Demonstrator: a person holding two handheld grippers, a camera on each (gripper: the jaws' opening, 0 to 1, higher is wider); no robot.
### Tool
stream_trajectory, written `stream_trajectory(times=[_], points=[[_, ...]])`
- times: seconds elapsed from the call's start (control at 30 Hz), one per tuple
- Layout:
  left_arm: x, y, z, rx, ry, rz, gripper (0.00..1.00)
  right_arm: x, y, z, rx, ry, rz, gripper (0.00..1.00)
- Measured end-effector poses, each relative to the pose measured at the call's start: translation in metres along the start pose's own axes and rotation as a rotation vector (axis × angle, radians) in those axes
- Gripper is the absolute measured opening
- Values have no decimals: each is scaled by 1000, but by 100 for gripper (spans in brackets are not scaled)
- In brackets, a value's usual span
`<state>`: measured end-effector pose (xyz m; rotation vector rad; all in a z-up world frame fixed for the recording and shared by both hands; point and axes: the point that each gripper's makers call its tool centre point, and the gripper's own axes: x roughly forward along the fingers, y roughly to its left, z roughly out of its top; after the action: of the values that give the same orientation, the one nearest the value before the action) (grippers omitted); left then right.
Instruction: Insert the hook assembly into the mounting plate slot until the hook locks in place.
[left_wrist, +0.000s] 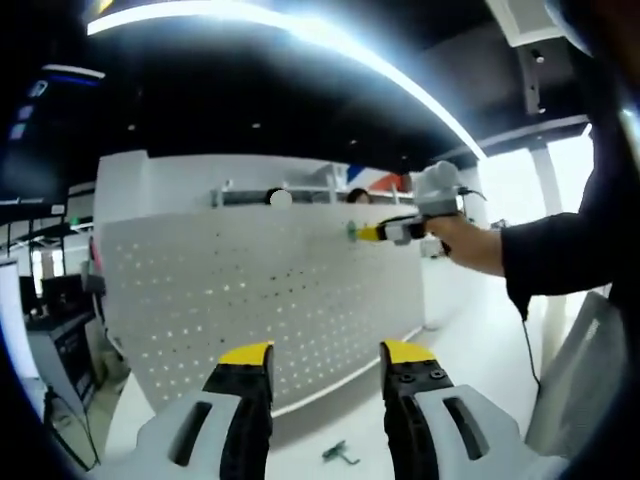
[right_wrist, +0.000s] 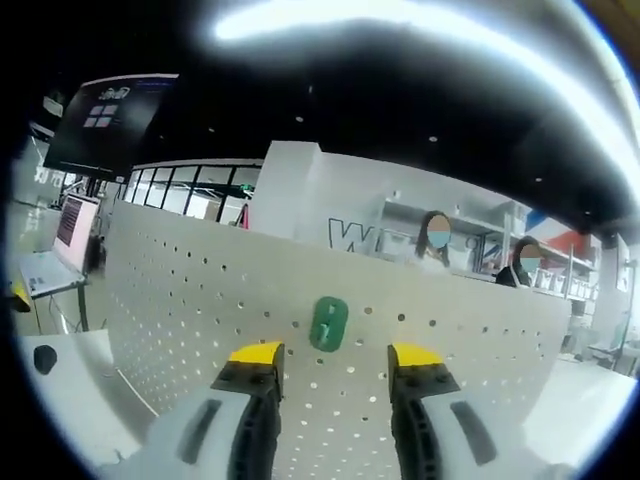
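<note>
A white perforated mounting plate (left_wrist: 250, 300) stands upright on the table. In the right gripper view a small green hook assembly (right_wrist: 328, 323) sits on the mounting plate (right_wrist: 180, 300), just beyond and between my jaws. My right gripper (right_wrist: 335, 358) is open, with nothing between its yellow tips. In the left gripper view, a person's hand holds the right gripper (left_wrist: 372, 233) with its tips at the green hook assembly (left_wrist: 352, 231) high on the plate. My left gripper (left_wrist: 326, 358) is open and empty, well back from the plate.
A small loose metal hook (left_wrist: 340, 455) lies on the white table (left_wrist: 470, 350) in front of the plate. The person's dark sleeve (left_wrist: 560, 260) reaches in from the right. Two people sit behind the plate, and a laptop (right_wrist: 70, 225) stands at the left.
</note>
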<state>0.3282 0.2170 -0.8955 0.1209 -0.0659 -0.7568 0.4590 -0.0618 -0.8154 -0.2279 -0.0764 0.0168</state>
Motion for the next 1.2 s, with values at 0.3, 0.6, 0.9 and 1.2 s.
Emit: stream_trajectory(times=[0.3,0.6,0.9,1.2], points=[[-8,11,-1,8,9,29,43,-15,4,5,18,-21,20,42],[-12,12,-2,9,17,25,43,-32,7,13,37,-45,36,42],[-12,14,-2,12,23,19,43,-48,4,13,53,-46,46,43],[-12,14,-2,16,30,11,43,-61,14,11,60,-42,96,46]])
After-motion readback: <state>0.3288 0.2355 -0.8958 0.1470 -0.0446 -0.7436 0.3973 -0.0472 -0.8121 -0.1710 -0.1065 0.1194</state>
